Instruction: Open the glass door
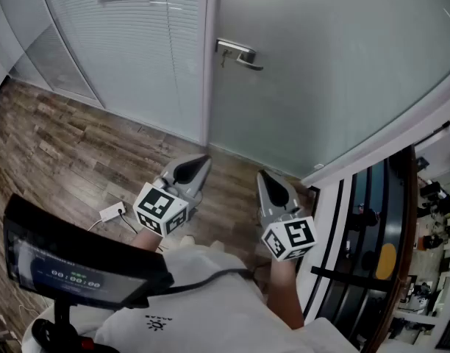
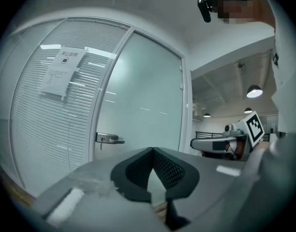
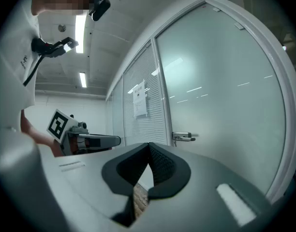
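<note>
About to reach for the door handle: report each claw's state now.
Left claw: closed, holding nothing.
Right claw: closed, holding nothing.

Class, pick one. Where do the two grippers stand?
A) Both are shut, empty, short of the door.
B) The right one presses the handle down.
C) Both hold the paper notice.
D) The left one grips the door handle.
A: the left gripper and right gripper have jaws together on nothing, apart from the door handle.

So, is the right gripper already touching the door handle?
No, the right gripper hangs apart from the door handle, well short of it.
</note>
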`<state>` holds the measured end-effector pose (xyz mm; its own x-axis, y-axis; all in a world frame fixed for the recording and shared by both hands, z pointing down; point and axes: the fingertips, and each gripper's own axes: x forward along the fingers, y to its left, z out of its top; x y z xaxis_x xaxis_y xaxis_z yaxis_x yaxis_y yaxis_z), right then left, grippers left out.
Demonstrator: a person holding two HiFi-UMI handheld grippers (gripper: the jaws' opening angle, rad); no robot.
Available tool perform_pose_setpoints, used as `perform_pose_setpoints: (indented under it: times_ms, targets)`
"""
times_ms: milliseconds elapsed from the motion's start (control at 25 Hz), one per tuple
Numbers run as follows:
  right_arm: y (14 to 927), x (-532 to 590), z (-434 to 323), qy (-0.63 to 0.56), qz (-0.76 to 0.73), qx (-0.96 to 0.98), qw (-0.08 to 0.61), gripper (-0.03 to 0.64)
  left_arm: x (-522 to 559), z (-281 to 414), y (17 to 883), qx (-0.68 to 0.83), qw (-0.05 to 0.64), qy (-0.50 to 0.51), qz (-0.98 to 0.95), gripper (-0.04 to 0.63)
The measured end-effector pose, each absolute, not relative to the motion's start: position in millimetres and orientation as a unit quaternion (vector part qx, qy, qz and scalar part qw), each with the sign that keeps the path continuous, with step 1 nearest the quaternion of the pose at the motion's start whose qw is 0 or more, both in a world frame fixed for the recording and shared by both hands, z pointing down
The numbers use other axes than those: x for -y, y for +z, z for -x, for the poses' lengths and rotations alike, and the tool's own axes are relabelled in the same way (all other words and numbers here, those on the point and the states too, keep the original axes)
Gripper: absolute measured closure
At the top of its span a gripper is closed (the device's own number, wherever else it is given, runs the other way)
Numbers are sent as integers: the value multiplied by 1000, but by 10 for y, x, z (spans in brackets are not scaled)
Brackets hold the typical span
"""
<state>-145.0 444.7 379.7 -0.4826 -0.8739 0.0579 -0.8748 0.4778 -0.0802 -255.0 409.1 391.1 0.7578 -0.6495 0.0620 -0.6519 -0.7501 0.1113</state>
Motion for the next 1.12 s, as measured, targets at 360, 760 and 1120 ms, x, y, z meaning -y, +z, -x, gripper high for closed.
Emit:
perform_pose_setpoints:
  times_ms: [360,760,1120]
  targets:
    - [3834,-4412,1471,48,-503,863,15,609,-4055,2600,3937,353,64,13,-933,589]
    - [3901,-4522,904,53,-481,875,-17,609,-4162,2068,4039,365,63,30,-928,589]
    - [4101,-4517,875,71,-486,871,0,609,-4180,2233,4131,381,69,42,-921,590]
